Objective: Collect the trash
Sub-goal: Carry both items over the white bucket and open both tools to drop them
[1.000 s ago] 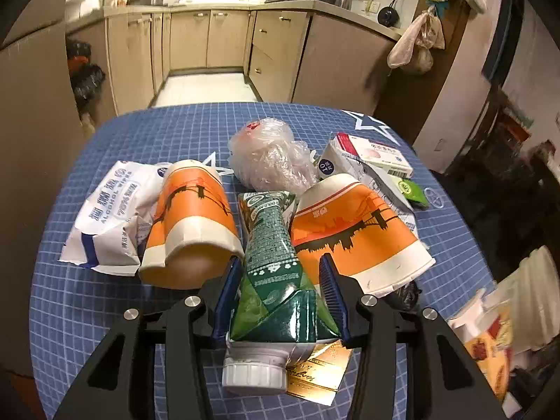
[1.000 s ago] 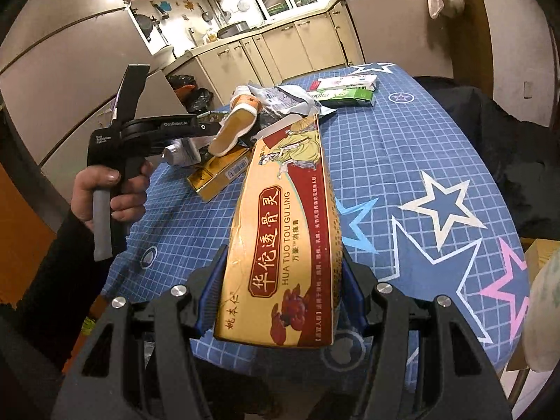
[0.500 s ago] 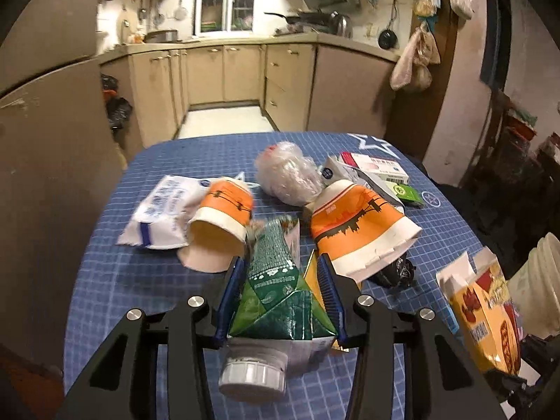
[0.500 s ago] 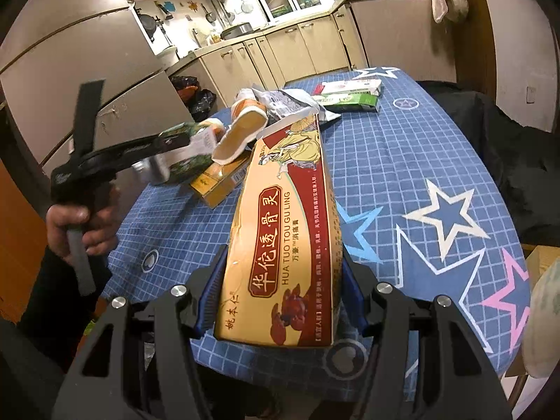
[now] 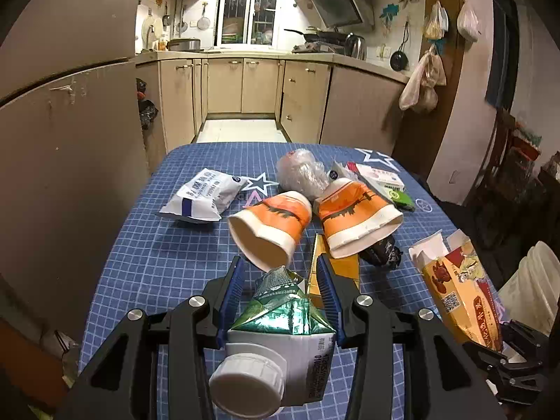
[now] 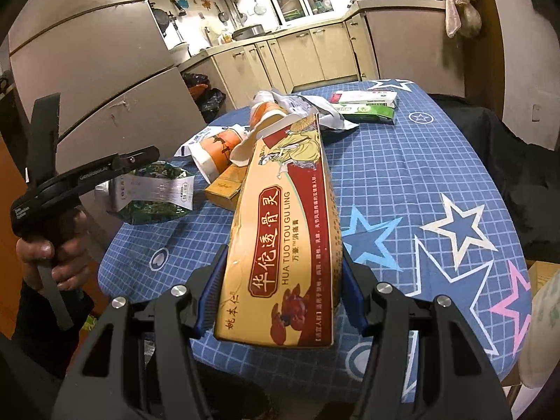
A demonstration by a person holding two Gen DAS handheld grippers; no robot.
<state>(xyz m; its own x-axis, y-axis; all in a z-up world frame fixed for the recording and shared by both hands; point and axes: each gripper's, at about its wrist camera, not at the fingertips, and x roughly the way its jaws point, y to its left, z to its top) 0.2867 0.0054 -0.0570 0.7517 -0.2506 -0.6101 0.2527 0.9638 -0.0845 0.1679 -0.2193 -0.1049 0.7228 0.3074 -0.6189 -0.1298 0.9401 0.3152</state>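
Observation:
My left gripper (image 5: 280, 280) is shut on a crushed green carton (image 5: 280, 318) with a white cap and holds it above the near edge of the blue table (image 5: 154, 266). The carton also shows in the right wrist view (image 6: 154, 192). My right gripper (image 6: 283, 280) is shut on a long yellow and red box (image 6: 287, 224), held over the table's near end; the box also shows in the left wrist view (image 5: 462, 287). Two orange paper cups (image 5: 273, 224) (image 5: 357, 217), a clear plastic bag (image 5: 301, 175) and a white packet (image 5: 203, 196) lie on the table.
A gold box (image 5: 336, 266), a black wrapper (image 5: 381, 252) and white and green boxes (image 5: 385, 182) lie among the trash. Kitchen cabinets (image 5: 259, 84) stand behind the table. A beige fridge (image 5: 63, 140) is close on the left. A white container (image 5: 539, 280) stands at the right.
My left gripper has lifted the green carton off the table and pulled it back toward me. The left orange cup has rolled, its mouth now facing me. The right gripper has held still.

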